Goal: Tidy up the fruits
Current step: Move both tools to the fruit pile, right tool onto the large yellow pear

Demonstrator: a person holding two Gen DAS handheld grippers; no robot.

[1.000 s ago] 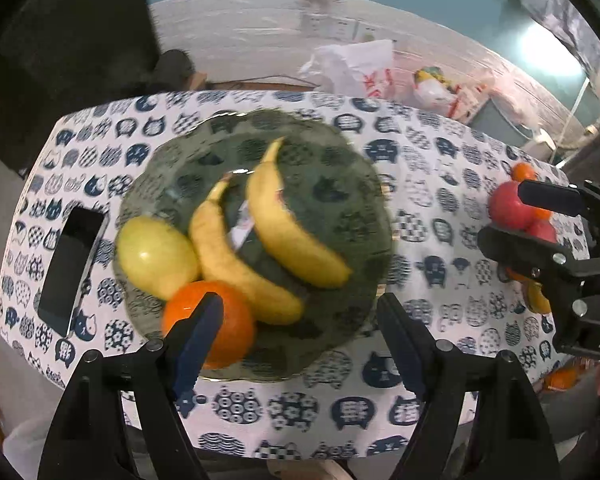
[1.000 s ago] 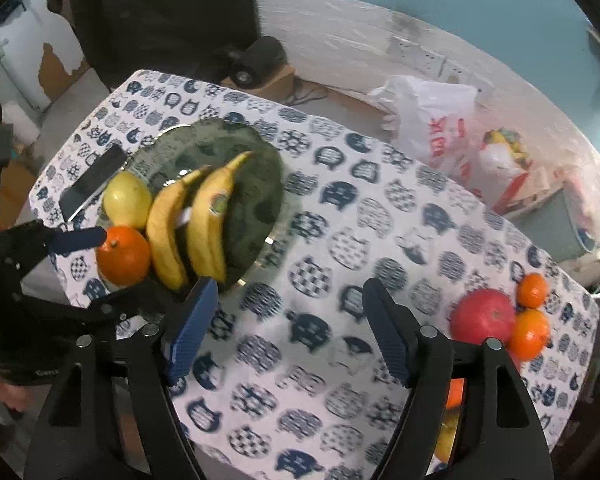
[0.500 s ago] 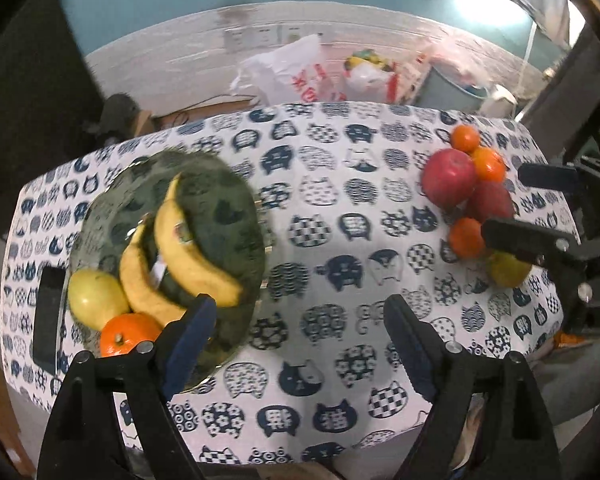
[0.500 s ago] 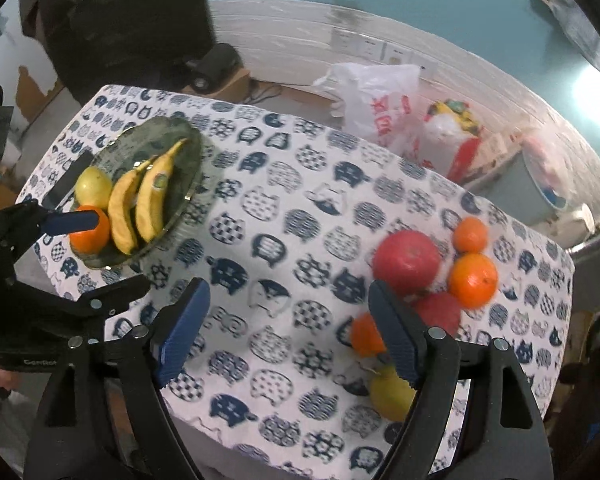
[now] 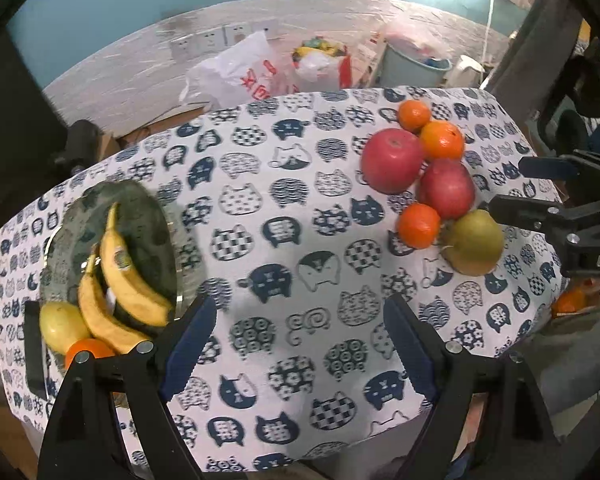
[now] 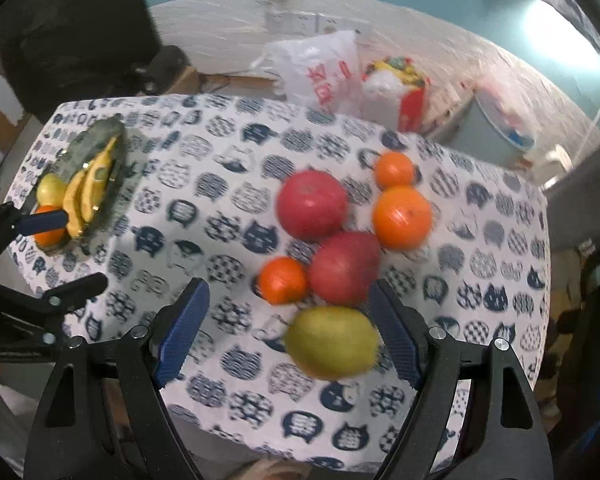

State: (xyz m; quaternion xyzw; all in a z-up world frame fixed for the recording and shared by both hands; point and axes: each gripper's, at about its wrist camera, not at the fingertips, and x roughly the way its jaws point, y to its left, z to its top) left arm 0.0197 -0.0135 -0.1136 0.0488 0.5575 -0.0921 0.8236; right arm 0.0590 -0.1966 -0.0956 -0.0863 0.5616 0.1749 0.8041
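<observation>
A green plate at the table's left holds two bananas, a yellow pear and an orange. On the right lie two red apples, three oranges and a green pear. My left gripper is open and empty above the table's near middle. My right gripper is open and empty, the green pear between its fingers, not touched. It also shows in the left wrist view. The plate also shows in the right wrist view.
The table has a cat-print cloth. A dark phone lies at its left edge by the plate. Plastic bags and a blue bin stand behind the table by the wall.
Both grippers have swung right, away from the plate. The right gripper has come down close over the fruit pile, so the green pear now sits between its open fingers.
</observation>
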